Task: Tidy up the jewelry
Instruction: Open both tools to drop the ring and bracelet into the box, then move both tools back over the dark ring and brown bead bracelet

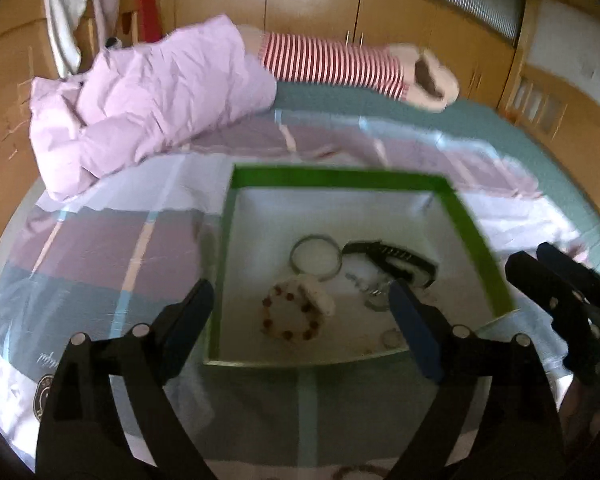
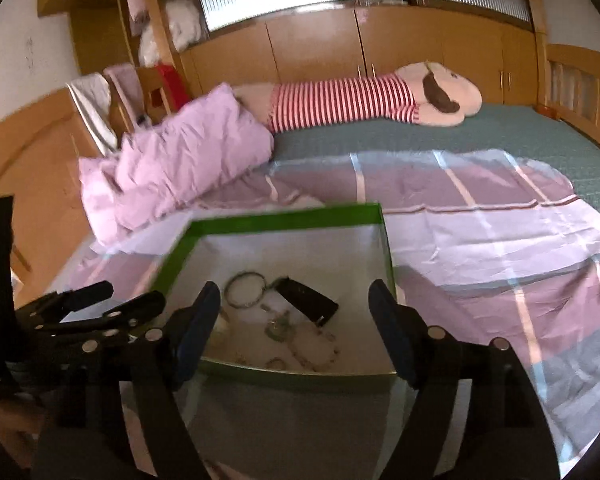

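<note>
Both grippers hover with jaws wide and empty at a green-rimmed tray on the bed.

Left wrist: left gripper (image 1: 304, 320) straddles the tray's near-left corner (image 1: 216, 356); inside, one bangle (image 1: 316, 258), one beaded bracelet (image 1: 294, 316), one black watch (image 1: 396, 260).
Right wrist: right gripper (image 2: 296, 332) frames the tray's near rim (image 2: 300, 372); open bedspread (image 2: 500, 248) lies to the right.
</note>
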